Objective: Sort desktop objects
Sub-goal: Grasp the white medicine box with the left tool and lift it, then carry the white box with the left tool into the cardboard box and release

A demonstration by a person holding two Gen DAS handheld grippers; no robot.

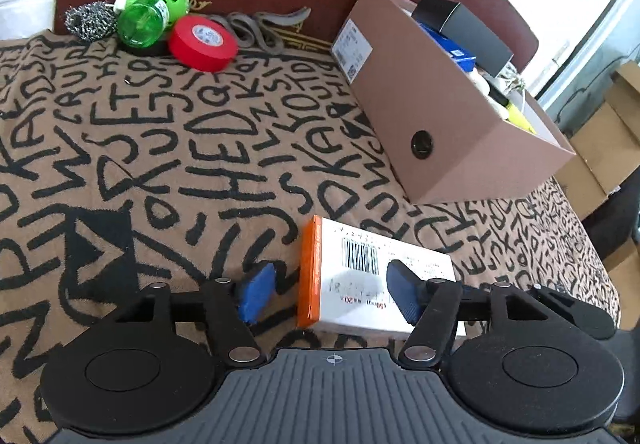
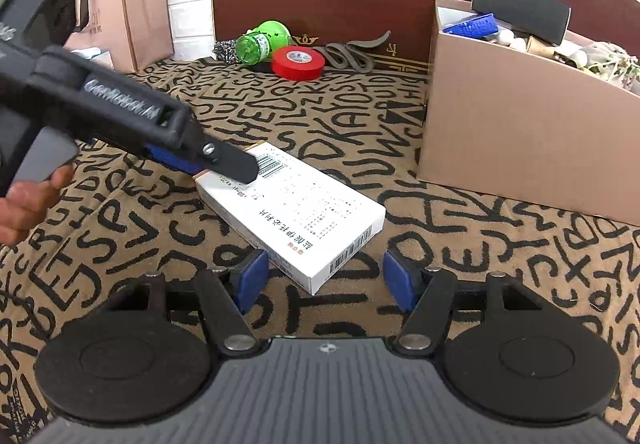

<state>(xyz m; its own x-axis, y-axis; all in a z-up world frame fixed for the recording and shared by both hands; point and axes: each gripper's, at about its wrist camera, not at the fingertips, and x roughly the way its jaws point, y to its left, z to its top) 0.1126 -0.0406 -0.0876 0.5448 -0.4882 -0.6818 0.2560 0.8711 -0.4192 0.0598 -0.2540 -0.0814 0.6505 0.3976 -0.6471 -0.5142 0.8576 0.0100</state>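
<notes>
white medicine box [image 2: 292, 212] lay flat on the patterned cloth [image 1: 160, 148] near the part-filled cardboard box [image 1: 436, 116], left tongs [image 1: 332, 294] and right tongs [image 2: 324, 280] both open, empty; red tape [image 1: 202, 42], green bottle [image 1: 142, 24] unsorted.

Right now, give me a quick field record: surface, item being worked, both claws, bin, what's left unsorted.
surface: letter-print cloth
item: white carton with orange side, lying flat
left claw: open, straddling the carton's orange edge, one pad over its top
right claw: open, carton's near corner between its pads, not pressed
bin: brown cardboard box, already holds several items
unsorted: red tape roll, green bottle, steel scourer, grey strap, grouped by the headboard
</notes>
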